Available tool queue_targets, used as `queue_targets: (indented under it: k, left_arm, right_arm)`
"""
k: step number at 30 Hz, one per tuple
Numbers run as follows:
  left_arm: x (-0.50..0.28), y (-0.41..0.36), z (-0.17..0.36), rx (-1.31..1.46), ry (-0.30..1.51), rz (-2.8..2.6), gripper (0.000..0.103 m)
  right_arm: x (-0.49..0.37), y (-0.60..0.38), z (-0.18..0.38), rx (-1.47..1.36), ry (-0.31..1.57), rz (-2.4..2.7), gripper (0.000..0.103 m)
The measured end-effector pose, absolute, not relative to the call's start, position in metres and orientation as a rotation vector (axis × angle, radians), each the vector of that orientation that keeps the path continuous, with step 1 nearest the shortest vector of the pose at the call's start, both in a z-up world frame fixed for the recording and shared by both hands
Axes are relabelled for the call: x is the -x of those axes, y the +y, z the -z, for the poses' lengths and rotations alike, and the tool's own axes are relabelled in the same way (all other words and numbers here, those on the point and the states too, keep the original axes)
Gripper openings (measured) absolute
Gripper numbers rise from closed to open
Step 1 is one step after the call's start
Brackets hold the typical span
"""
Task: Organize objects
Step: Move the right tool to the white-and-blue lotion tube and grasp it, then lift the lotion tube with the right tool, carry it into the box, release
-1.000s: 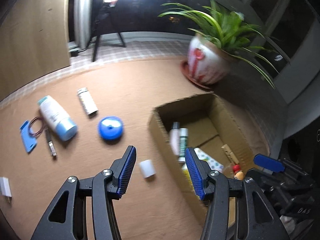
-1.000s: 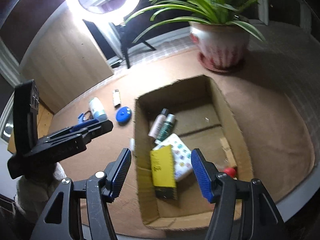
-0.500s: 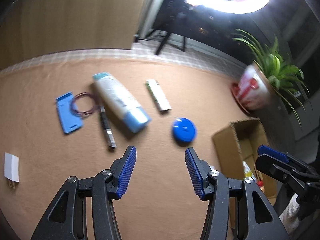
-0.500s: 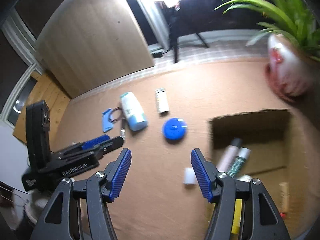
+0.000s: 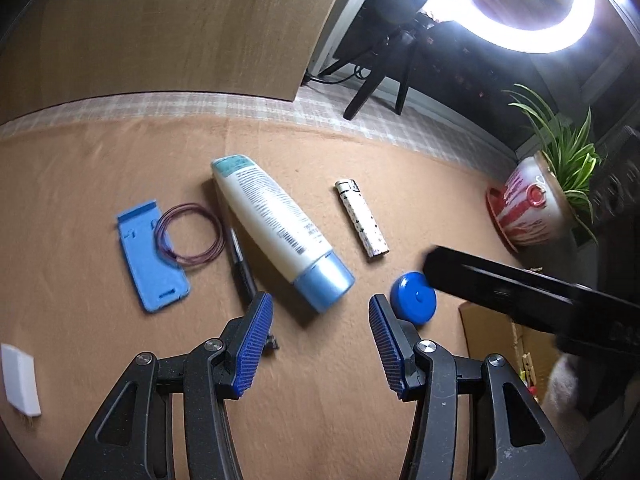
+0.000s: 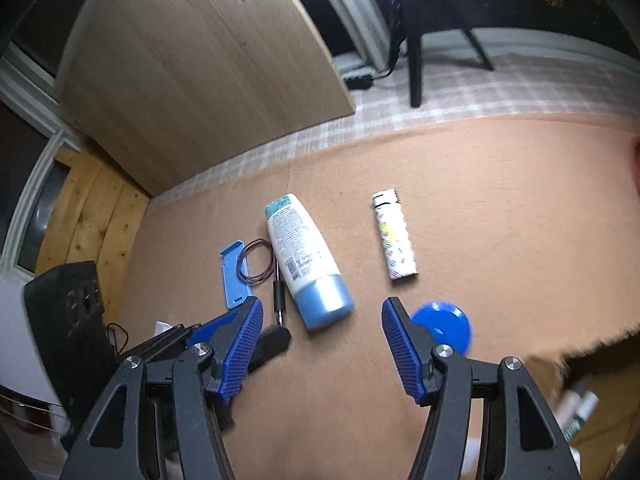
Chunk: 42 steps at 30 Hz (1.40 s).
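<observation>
On the tan mat point(image 5: 420, 184) lie a white bottle point(image 5: 276, 226) with a pale blue cap, a patterned lighter point(image 5: 362, 219) to its right, a dark pen point(image 5: 242, 268) and a wire loop point(image 5: 188, 236) overlapping a blue card point(image 5: 150, 258) to its left, and a round blue lid point(image 5: 414, 299) nearer the cardboard box point(image 5: 494, 334) (only its corner shows). The left gripper point(image 5: 320, 338) hangs over the mat below the bottle's cap, jaws parted and gripping nothing. The right gripper point(image 6: 322, 344) is likewise spread and bare, the bottle's cap just above the gap and the lid beside its right pad.
</observation>
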State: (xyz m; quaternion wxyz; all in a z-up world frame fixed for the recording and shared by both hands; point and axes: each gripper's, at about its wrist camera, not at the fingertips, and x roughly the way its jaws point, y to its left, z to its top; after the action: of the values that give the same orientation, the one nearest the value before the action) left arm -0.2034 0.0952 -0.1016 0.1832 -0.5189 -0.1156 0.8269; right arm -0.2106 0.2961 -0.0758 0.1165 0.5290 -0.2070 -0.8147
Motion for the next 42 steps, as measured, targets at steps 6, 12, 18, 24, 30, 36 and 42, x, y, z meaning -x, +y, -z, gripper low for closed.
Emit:
queue_targets:
  k: [6,12,18,24,30,36,42]
  left_arm:
    - [0.216,0.102,0.112,1.473,-0.285,-2.335,0.053]
    - [0.224,0.103,0.120,1.479,-0.277,-2.340,0.053]
    - [0.236,0.104,0.128,1.505,-0.271,-2.333,0.043]
    - [0.241,0.106,0.130,1.497,-0.271,-2.314,0.040]
    - [0.235,0.106,0.129,1.500,-0.257,-2.284,0.034]
    - [0.215,0.113,0.128,1.501,-0.237,-2.246,0.034]
    - [0.174,0.122,0.127,1.505,-0.215,-2.217,0.034]
  right_arm:
    - [0.243,0.295,0.100,-1.601,-0.668,2.329,0.053]
    - [0.259,0.292,0.121,-1.617,-0.765,2.240,0.046]
    - [0.264,0.285,0.142,-1.661,-0.778,2.220,0.042]
    - [0.262,0.282,0.151,-1.663,-0.820,2.175,0.037]
    - [0.251,0.278,0.147,-1.681,-0.774,2.183,0.035]
    - [0.225,0.283,0.148,-1.703,-0.793,2.173,0.035]
    - [0.183,0.279,0.146,-1.711,-0.750,2.179,0.035]
